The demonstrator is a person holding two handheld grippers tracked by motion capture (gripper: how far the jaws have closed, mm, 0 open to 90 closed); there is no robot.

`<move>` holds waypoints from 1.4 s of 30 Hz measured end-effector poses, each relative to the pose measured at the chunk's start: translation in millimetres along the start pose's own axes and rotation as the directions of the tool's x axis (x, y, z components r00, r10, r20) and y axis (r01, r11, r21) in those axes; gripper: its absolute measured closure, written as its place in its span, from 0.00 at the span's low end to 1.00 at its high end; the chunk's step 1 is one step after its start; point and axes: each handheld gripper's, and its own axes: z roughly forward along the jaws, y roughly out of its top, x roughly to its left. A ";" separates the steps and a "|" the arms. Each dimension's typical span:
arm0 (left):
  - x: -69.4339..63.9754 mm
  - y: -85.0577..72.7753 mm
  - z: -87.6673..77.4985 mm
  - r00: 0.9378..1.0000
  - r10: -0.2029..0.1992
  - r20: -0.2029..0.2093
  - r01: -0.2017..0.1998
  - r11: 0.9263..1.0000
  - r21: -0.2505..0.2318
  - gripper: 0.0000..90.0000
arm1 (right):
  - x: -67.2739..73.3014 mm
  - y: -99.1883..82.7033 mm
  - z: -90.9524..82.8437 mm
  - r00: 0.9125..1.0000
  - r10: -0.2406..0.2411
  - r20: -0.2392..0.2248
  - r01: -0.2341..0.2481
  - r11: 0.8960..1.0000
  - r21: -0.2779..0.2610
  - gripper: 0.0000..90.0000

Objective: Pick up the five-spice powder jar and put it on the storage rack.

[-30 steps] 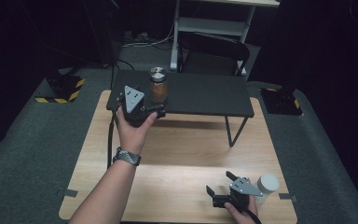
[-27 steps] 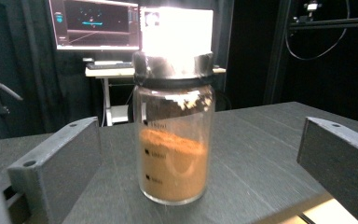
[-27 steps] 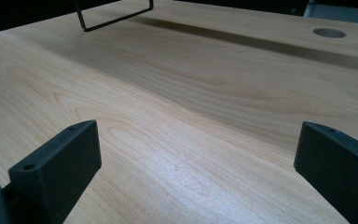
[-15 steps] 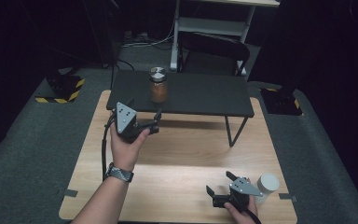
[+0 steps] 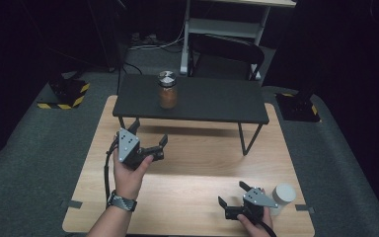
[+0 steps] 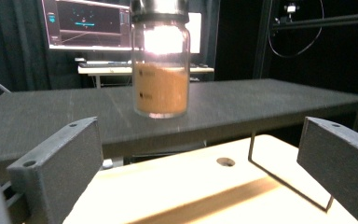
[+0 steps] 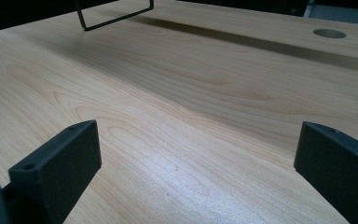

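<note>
A glass jar (image 5: 168, 91) of brown powder with a metal lid stands upright on the left part of a low black shelf (image 5: 217, 101). In the left gripper view the jar (image 6: 161, 70) rises straight ahead, well beyond the jaws. My left gripper (image 5: 149, 132) hovers over the wooden table (image 5: 197, 163) in front of the shelf, open and holding nothing (image 6: 196, 140). My right gripper (image 5: 231, 193) rests near the table's front right edge, open and pointing left over bare wood (image 7: 198, 144). A white lidded container (image 5: 283, 194) stands just to the right of that hand.
The shelf stands on thin wire legs (image 5: 246, 138) on the back half of the table. Behind it are a dark chair (image 5: 227, 52) and a white frame (image 5: 227, 24). Yellow-and-black striped blocks (image 5: 66, 94) lie on the floor at left. A monitor (image 6: 88, 23) glows beyond the shelf.
My left gripper has drawn back from the jar toward the person, down and away from the shelf, jaws open. The jar stays on the shelf. The right gripper has not moved.
</note>
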 end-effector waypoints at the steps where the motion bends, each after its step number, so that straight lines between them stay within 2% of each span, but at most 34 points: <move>1: -0.3 -4.1 -4.0 1.000 -0.005 -0.001 0.005 1.000 0.003 0.01 | 0.0 0.0 0.0 1.000 0.000 0.000 0.000 1.000 0.000 0.00; 11: -4.6 -30.6 -31.3 1.000 -0.006 -0.014 0.007 0.999 0.033 0.01 | 0.9 -0.1 0.0 1.000 -0.005 0.002 0.005 1.000 -0.001 0.00; 14: -6.0 -38.8 -38.9 1.000 0.007 -0.016 -0.006 0.999 0.046 0.01 | 1.6 -0.3 -0.1 1.000 -0.009 0.004 0.009 1.000 -0.002 0.00; 19: -6.6 -51.8 -50.3 1.000 -0.002 -0.014 0.003 0.998 0.068 0.01 | 1.4 -0.4 -0.2 1.000 -0.008 0.003 0.008 1.000 -0.002 0.00; 24: -6.6 -64.1 -58.6 1.000 -0.015 -0.009 0.016 0.994 0.106 0.01 | 1.9 -0.5 -0.2 1.000 -0.011 0.005 0.011 1.000 -0.003 0.00; 27: -7.8 -71.4 -64.1 1.000 -0.005 -0.008 0.006 0.991 0.132 0.01 | 2.1 -0.5 -0.2 1.000 -0.013 0.005 0.013 1.000 -0.003 0.00; 31: -8.3 -80.7 -71.7 1.000 -0.012 -0.007 0.013 0.986 0.166 0.01 | 1.8 -0.6 -0.2 1.000 -0.012 0.004 0.012 1.000 -0.003 0.00; 42: -6.1 -90.1 -81.9 1.000 -0.007 -0.009 0.009 0.975 0.221 0.01 | 2.3 -0.5 -0.2 1.000 -0.015 0.005 0.015 1.000 -0.002 0.00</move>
